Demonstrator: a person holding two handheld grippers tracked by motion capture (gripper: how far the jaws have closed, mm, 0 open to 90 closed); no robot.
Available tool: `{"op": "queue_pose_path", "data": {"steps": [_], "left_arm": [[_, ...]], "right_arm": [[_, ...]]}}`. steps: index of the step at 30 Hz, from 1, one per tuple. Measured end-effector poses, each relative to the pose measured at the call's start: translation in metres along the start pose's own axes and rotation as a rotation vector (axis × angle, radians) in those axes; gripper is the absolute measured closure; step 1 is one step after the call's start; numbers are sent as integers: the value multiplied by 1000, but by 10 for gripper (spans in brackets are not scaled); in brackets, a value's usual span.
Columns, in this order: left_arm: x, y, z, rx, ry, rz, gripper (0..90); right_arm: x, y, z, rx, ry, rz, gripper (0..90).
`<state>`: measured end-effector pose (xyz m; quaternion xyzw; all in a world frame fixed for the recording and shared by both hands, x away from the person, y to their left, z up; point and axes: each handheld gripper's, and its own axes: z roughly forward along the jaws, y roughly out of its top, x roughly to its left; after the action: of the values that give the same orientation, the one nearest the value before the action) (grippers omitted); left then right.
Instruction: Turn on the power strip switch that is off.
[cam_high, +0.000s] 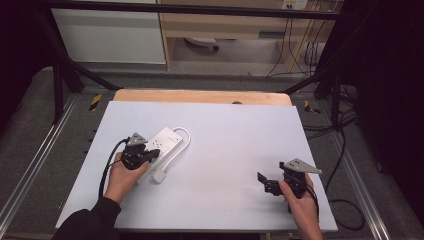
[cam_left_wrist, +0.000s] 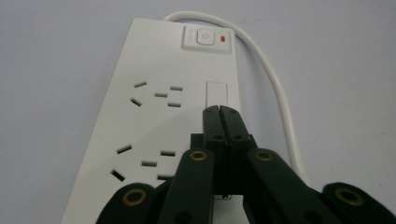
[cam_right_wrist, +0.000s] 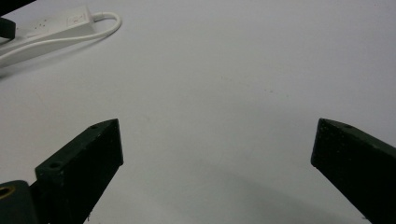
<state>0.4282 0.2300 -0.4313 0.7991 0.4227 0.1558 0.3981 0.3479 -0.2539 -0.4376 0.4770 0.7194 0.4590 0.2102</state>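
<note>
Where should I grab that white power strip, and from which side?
Grip the power strip across its long narrow body, jaws spanning the two long edges, coming down from above. It lies flat, so only the sides give purchase. Probably the edge away from the cable is easiest.

My left gripper (cam_high: 150, 152) sits over the power strip (cam_high: 162, 141), which lies on the board (cam_high: 225, 150) toward its left edge; the cord (cam_high: 184, 142) loops along the strip's right side; my right gripper (cam_high: 270, 184) hovers near the board's front right corner, well apart.
</note>
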Motion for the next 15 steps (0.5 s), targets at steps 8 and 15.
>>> {"op": "queue_pose_path", "data": {"steps": [8, 15], "left_arm": [[-2, -1, 2, 5, -4, 2, 900], [-1, -1, 2, 3, -10, 0, 900]], "right_arm": [[0, 0, 0, 1, 2, -1, 26], [0, 0, 0, 3, 2, -1, 27]]}}
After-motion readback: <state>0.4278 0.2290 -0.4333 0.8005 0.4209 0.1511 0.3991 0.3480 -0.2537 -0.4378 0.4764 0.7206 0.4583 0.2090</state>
